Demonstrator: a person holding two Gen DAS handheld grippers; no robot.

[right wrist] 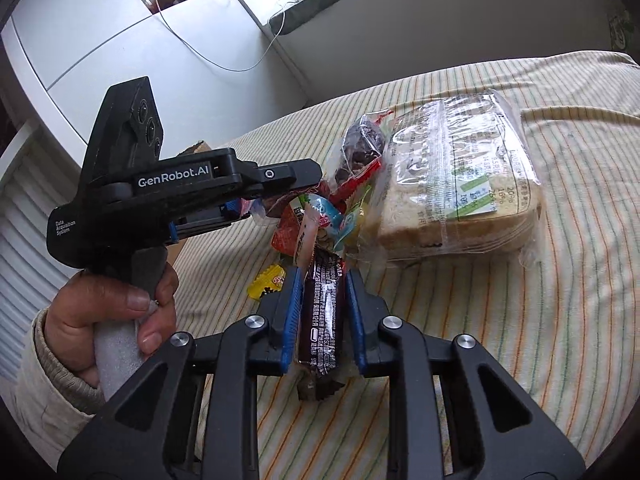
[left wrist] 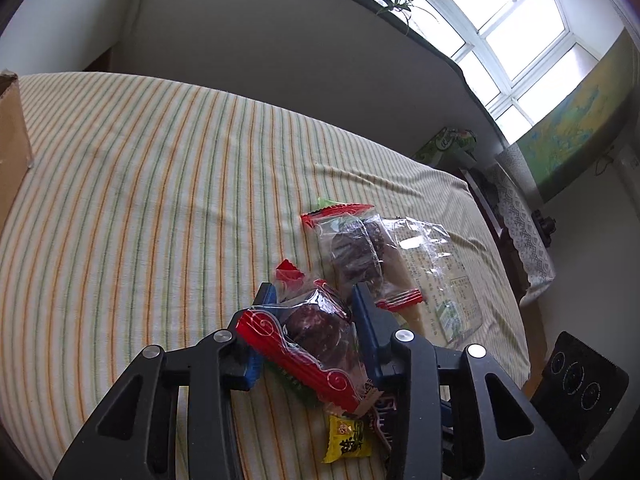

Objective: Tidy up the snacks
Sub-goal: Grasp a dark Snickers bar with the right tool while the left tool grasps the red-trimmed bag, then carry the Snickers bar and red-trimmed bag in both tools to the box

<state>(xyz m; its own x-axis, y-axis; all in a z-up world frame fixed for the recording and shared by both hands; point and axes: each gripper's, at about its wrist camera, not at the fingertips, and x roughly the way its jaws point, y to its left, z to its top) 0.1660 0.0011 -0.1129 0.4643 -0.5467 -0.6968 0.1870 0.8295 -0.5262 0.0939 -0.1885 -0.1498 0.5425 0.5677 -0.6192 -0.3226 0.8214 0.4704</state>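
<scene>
Here, on a bed covered with a striped sheet [left wrist: 140, 184], I work both hand-held grippers into a small heap of snacks. My left gripper [left wrist: 314, 300] has its blue pads clamped on a clear packet with red crimped ends [left wrist: 316, 332] holding a dark, round cake, the packet lying tilted between the fingers. Just beyond it a second red-edged packet [left wrist: 356, 248] of the same kind rests on the sheet, touching a clear bag of sliced bread [left wrist: 436, 276] to its right. A small yellow candy wrapper [left wrist: 346, 440] lies on the sheet below the gripped packet, near the gripper's body. My right gripper [right wrist: 322, 280] is closed tight on a dark brown bar wrapper [right wrist: 322, 312], which stands lengthwise between the pads with its lower end poking out toward the camera. In the right wrist view the left gripper appears from the side, carried by a hand [right wrist: 112, 316] in a pale sleeve, its fingers buried in the pile of mixed wrappers [right wrist: 320, 216]. The bread bag sits to the right of that pile, lying flat. A cardboard box [left wrist: 12, 128] sits at the far left edge of the bed, well apart from the snacks, and a window [left wrist: 516, 36] lights the room behind.
</scene>
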